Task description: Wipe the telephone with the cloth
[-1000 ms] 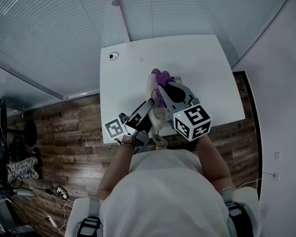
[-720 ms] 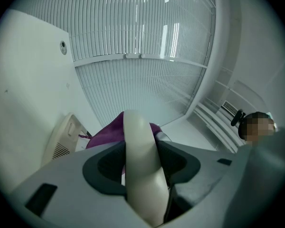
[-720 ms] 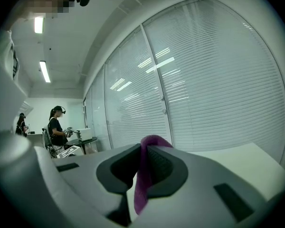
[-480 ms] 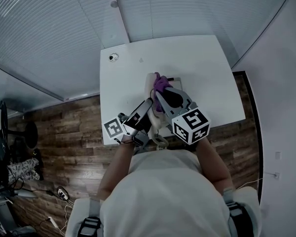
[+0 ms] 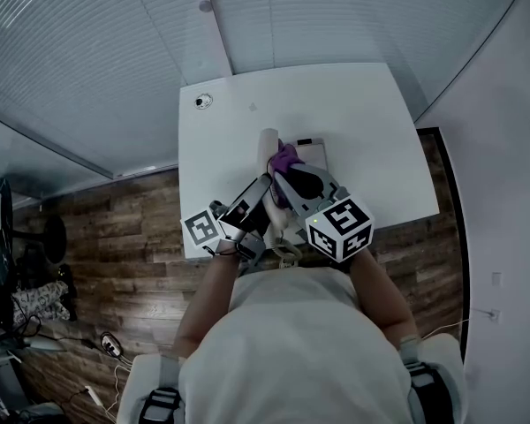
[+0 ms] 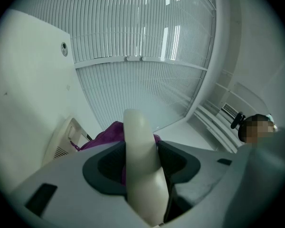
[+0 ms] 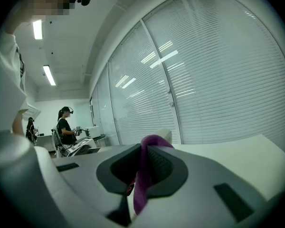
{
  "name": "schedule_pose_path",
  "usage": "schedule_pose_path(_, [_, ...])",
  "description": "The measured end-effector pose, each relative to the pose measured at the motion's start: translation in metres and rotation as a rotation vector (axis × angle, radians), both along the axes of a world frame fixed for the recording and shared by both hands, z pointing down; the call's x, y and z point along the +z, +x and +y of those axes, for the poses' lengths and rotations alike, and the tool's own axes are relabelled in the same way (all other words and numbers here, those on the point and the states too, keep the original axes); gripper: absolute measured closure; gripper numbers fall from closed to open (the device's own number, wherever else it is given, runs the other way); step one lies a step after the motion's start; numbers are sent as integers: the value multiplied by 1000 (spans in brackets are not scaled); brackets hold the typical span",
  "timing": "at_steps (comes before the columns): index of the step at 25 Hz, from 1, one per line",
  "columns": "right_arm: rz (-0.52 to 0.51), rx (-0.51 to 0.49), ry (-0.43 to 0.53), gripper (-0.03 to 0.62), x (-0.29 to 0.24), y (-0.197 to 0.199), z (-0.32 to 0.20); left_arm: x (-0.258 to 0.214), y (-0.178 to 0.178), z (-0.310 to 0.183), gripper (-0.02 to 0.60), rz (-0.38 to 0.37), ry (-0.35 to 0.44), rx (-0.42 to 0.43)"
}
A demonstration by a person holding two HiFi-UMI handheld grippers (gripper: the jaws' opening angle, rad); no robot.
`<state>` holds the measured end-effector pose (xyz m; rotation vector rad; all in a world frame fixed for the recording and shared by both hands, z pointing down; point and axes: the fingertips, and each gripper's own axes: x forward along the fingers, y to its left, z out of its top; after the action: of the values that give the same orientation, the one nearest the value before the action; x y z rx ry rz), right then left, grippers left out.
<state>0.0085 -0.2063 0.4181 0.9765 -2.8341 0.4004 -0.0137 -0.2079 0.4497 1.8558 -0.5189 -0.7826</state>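
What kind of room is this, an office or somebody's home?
Most likely an office or lab: tall window blinds, ceiling strip lights and another person at a far desk.

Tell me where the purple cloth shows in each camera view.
Head view: purple cloth at centre, against the handset.
Left gripper view: cloth lower left, behind the handset.
Right gripper view: cloth bottom centre, pinched in the right tongs.
Shared landmark: the cream handset, in all three.
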Motion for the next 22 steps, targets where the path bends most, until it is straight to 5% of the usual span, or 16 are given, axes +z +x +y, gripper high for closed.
schedule_pose_path(22, [26,-61,-12,551,12,0,21,1,-2,-7,354,13,-7,-33])
